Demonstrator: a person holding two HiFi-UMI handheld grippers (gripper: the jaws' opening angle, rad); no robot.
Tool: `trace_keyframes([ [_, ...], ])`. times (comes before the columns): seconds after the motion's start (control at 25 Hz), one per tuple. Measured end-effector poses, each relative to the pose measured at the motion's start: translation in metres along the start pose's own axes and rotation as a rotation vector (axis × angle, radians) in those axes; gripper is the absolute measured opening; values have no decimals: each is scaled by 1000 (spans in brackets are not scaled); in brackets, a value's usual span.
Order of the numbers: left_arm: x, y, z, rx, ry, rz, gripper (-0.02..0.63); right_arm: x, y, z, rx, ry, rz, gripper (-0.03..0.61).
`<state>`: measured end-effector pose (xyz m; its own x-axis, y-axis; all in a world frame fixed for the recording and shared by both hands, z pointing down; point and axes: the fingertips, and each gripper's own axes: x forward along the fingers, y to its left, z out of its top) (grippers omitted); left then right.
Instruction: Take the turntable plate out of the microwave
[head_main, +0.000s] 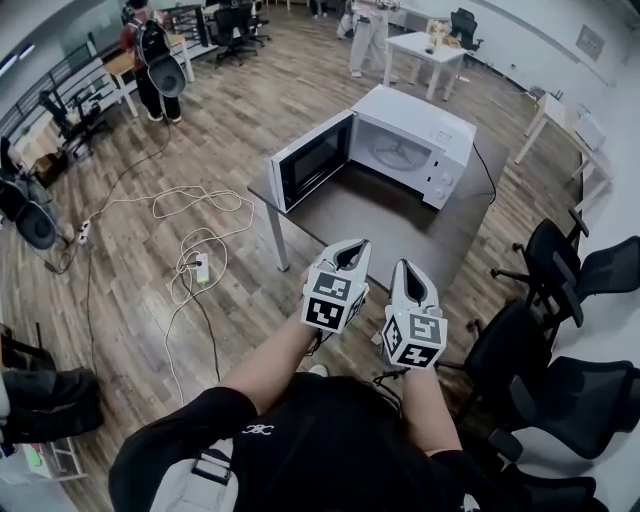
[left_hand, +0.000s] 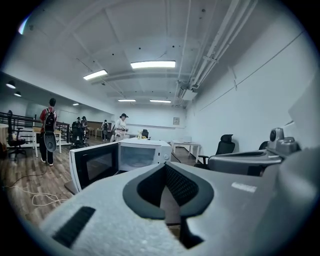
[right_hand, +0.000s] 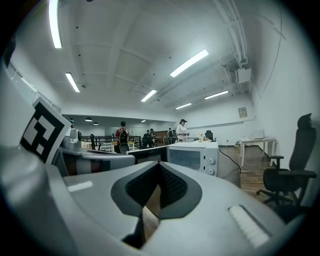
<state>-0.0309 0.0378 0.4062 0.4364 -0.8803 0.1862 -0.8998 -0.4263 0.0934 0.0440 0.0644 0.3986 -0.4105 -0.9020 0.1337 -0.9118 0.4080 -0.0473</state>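
A white microwave (head_main: 415, 140) stands on a dark grey table (head_main: 400, 225) with its door (head_main: 312, 160) swung open to the left. The round glass turntable plate (head_main: 400, 155) lies inside the cavity. Both grippers hover side by side in front of the table's near edge, well short of the microwave. My left gripper (head_main: 352, 248) is shut with nothing in it, and so is my right gripper (head_main: 409, 266). In the left gripper view the closed left gripper (left_hand: 166, 167) points at the microwave (left_hand: 142, 152). In the right gripper view the right gripper (right_hand: 159, 166) has the microwave (right_hand: 195, 156) just right of centre.
Black office chairs (head_main: 560, 275) crowd the right side of the table. Cables and a power strip (head_main: 200, 268) lie on the wooden floor to the left. Farther back are a person (head_main: 155, 65) with a backpack and a white table (head_main: 425, 48).
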Motion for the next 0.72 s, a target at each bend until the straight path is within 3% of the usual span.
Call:
trace_keyframes([
  [0.36, 30, 47, 2, 4, 11, -18, 11, 58, 5, 1, 14, 12, -18, 9],
  [0.72, 70, 66, -1, -7, 29, -30, 11, 99, -12, -4, 24, 37, -26, 9],
])
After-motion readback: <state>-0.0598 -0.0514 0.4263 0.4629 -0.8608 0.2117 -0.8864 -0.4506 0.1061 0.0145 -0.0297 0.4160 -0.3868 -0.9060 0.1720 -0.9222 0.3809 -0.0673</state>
